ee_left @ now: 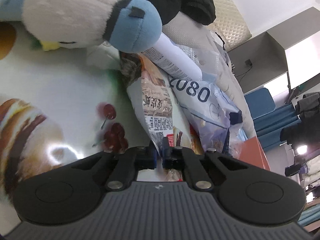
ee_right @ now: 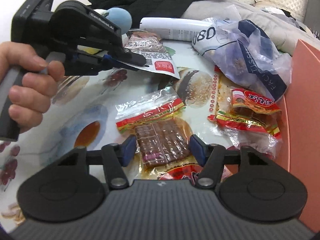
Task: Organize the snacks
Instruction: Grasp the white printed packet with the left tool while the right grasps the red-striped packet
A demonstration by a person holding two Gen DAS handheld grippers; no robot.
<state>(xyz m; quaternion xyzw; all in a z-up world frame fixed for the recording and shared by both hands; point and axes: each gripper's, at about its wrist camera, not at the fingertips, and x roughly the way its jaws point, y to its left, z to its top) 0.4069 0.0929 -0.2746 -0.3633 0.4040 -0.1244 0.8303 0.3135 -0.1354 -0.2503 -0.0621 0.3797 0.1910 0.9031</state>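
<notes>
Left gripper: jaws are closing flat on the edge of the white snack bag, lifting it over the table.
Right gripper: jaws are standing open around the red snack pack, not pressing yet.
Handling: packs are looking light, soft, slippery; gripping the sealed edge seems best.
Surface: glossy printed cloth, cluttered.

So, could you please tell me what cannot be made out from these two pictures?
- Left wrist view: the white snack bag's lower edge is hidden behind the left gripper clamped on it.
- Right wrist view: the brown snack packet's near end is cut off by the right gripper's body.
- Both views: the small print on the white tube is too small to read.
</notes>
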